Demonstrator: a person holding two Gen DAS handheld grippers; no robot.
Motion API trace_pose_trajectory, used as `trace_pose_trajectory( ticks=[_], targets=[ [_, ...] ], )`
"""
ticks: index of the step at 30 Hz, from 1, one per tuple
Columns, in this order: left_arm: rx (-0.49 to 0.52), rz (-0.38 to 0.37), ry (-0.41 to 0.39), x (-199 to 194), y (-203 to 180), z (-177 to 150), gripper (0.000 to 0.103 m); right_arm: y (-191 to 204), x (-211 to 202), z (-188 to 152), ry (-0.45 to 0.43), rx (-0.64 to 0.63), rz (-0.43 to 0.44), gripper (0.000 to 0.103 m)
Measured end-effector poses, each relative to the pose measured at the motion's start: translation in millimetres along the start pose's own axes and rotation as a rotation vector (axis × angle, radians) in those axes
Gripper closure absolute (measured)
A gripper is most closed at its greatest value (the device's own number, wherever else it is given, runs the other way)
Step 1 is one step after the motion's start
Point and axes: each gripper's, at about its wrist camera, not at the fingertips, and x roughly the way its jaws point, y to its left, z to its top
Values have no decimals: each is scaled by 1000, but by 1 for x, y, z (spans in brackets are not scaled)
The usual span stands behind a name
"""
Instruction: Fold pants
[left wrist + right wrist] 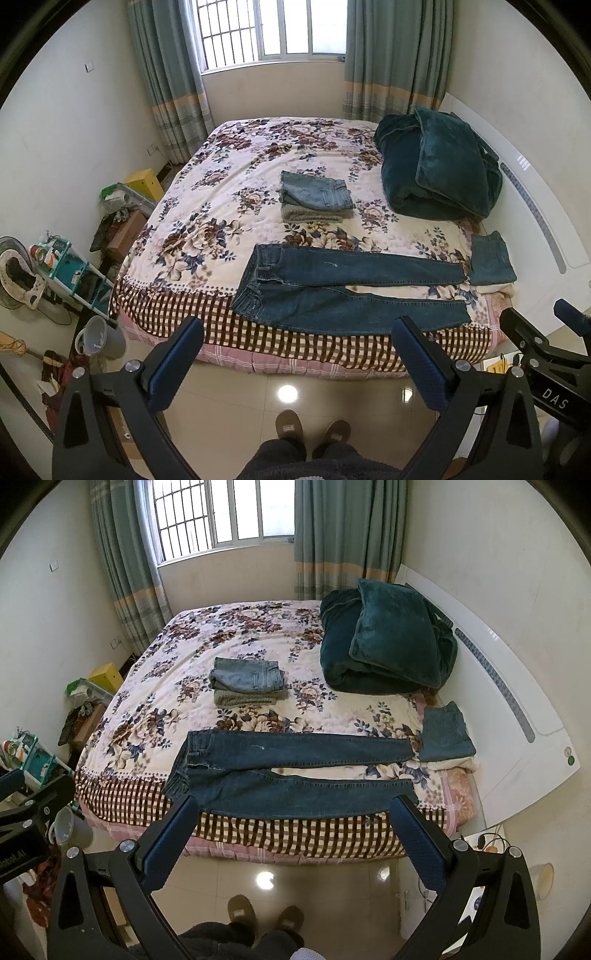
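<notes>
While both claws gape, jeans (343, 288) flat on bed (221, 206).

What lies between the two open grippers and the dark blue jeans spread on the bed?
Only the checked bed edge and glossy tiled floor; both wrist views show this. The dark blue jeans lie untouched.

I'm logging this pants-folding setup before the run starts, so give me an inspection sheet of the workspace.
Surface: bed with floral cover, checked border at the near edge.
Job's things: dark jeans spread flat along the near edge, legs apart, unfolded.
Clutter: folded stack mid-bed; small folded jeans and teal blanket on the right.
Grippers: left gripper and right gripper open, empty, above the floor short of the bed.
Cables: nothing clearly seen.
Surroundings: barred window, curtains, cluttered shelf, grey bin.
</notes>
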Motion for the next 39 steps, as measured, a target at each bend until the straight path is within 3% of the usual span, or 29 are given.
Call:
trace_pose_trajectory(
  ticks=[6,10,11,18,22,30,39],
  targets=[
    [-2,3,0,-3,5,0,0,-2,6,-1,7,5,6,0],
    [-18,40,-13,13,6,7,0,-5,32,-10,20,24,10,0],
    [-23,54,-22,12,12,24,0,-11,44,-9,24,44,14,0],
    [-71,140,0,84,-5,46,0,-41,117,9,58,115,3,0],
    [-107,166,61,142,-14,63,0,-66,188,34,80,150,-32,0],
    [-157,208,227,293,-30,106,0,-126,367,83,258,278,-101,0],
    [-252,253,503,511,-28,138,0,-189,595,101,496,516,-160,0]
  ],
)
